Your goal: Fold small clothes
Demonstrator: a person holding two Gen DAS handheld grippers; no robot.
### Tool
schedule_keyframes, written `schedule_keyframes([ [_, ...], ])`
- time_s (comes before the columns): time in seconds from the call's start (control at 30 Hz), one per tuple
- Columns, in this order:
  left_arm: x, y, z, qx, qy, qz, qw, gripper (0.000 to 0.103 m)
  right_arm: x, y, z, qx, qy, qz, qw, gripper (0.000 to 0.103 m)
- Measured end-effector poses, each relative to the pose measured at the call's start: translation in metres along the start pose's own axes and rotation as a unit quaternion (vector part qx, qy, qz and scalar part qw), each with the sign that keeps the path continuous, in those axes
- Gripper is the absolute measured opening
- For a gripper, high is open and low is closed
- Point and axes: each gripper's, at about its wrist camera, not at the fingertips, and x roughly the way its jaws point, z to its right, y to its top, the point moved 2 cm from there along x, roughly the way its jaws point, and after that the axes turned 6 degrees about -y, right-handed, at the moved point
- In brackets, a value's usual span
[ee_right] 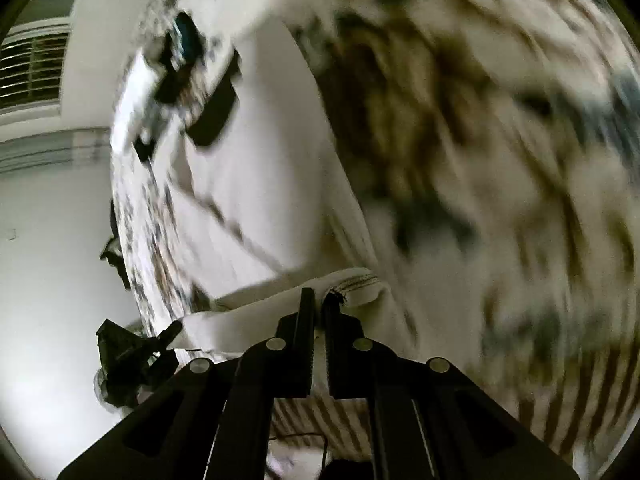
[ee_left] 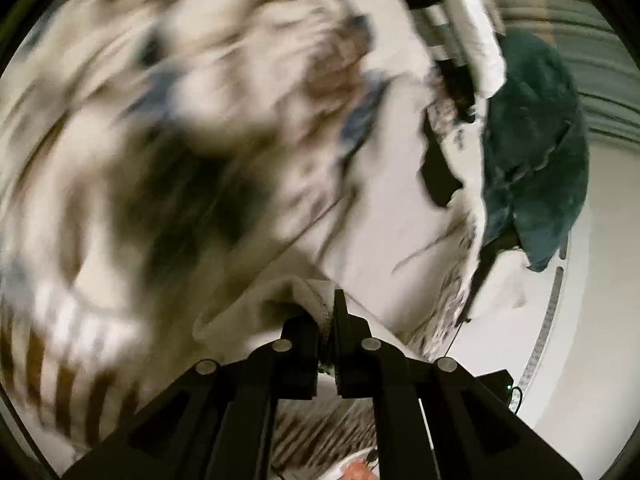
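A white garment hangs stretched between my two grippers, above a patterned cream and brown bedspread. My left gripper is shut on a stitched hem corner of the garment. My right gripper is shut on another hem corner of the same garment. The right gripper shows in the left wrist view at the top, holding the far edge. The left gripper shows in the right wrist view at the upper left. Both views are motion-blurred.
A dark teal garment lies on the bed at the right of the left wrist view. The bedspread fills the right side of the right wrist view. A white wall and a window with blinds are at its left.
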Motion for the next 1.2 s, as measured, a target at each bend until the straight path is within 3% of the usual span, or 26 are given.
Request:
schedule_keyframes([
  [0.1,0.015,0.037,0.008,-0.006,-0.029,0.012,0.9995,0.008,0.006,0.046,-0.004,0.026,0.022,0.01,0.999,0.006],
  [0.13,0.019,0.042,0.009,-0.009,-0.032,0.013,0.9994,0.013,0.006,0.054,-0.004,0.036,0.031,0.012,0.999,0.008],
  [0.2,0.01,0.046,0.009,0.001,-0.042,0.032,0.9986,0.041,-0.002,0.063,-0.001,0.043,0.045,0.025,0.998,0.025],
  [0.23,0.006,0.045,0.009,0.007,-0.041,0.042,0.9983,0.068,-0.008,0.062,0.0,0.036,0.038,0.037,0.998,0.045],
  [0.27,-0.001,0.045,0.006,0.017,-0.032,0.057,0.9977,0.071,-0.014,0.06,0.0,0.022,0.025,0.05,0.998,0.054],
  [0.37,0.007,0.044,0.009,0.063,0.023,0.059,0.996,0.071,-0.013,0.05,0.001,-0.017,-0.02,0.057,0.998,0.054],
  [0.4,0.012,0.042,0.007,0.086,0.054,0.053,0.9934,0.071,-0.008,0.047,0.002,-0.025,-0.029,0.052,0.998,0.054],
  [0.47,0.025,0.041,0.007,0.108,0.081,0.041,0.99,0.071,0.004,0.046,0.005,-0.026,-0.037,0.04,0.998,0.054],
  [0.6,0.057,0.046,0.012,0.137,0.106,0.026,0.9846,0.07,0.024,0.056,-0.001,-0.034,-0.044,0.042,0.998,0.054],
  [0.63,0.064,0.049,0.015,0.149,0.116,0.033,0.9815,0.067,0.028,0.059,-0.004,-0.037,-0.048,0.048,0.997,0.047],
  [0.67,0.069,0.051,0.017,0.159,0.119,0.038,0.9793,0.039,0.03,0.062,-0.006,-0.041,-0.05,0.054,0.996,0.022],
  [0.7,0.076,0.054,0.017,0.163,0.125,0.034,0.9782,0.02,0.033,0.064,-0.011,-0.047,-0.062,0.057,0.995,0.01],
  [0.73,0.082,0.057,0.017,0.161,0.133,0.025,0.9776,0.003,0.033,0.066,-0.013,-0.049,-0.067,0.062,0.995,0.008],
  [0.83,0.086,0.06,0.013,0.173,0.154,0.026,0.9724,0.004,0.027,0.07,-0.018,-0.065,-0.099,0.092,0.989,0.005],
  [0.93,0.088,0.063,0.007,0.166,0.157,0.018,0.9734,0.004,0.038,0.077,-0.006,-0.049,-0.131,0.077,0.987,0.004],
  [1.13,0.083,0.065,0.013,0.175,0.156,-0.005,0.9721,0.006,0.046,0.083,-0.01,-0.04,-0.115,0.045,0.992,0.006],
  [1.2,0.085,0.068,0.01,0.163,0.147,-0.016,0.9755,0.008,0.044,0.086,-0.008,-0.027,-0.1,0.035,0.994,0.016],
])
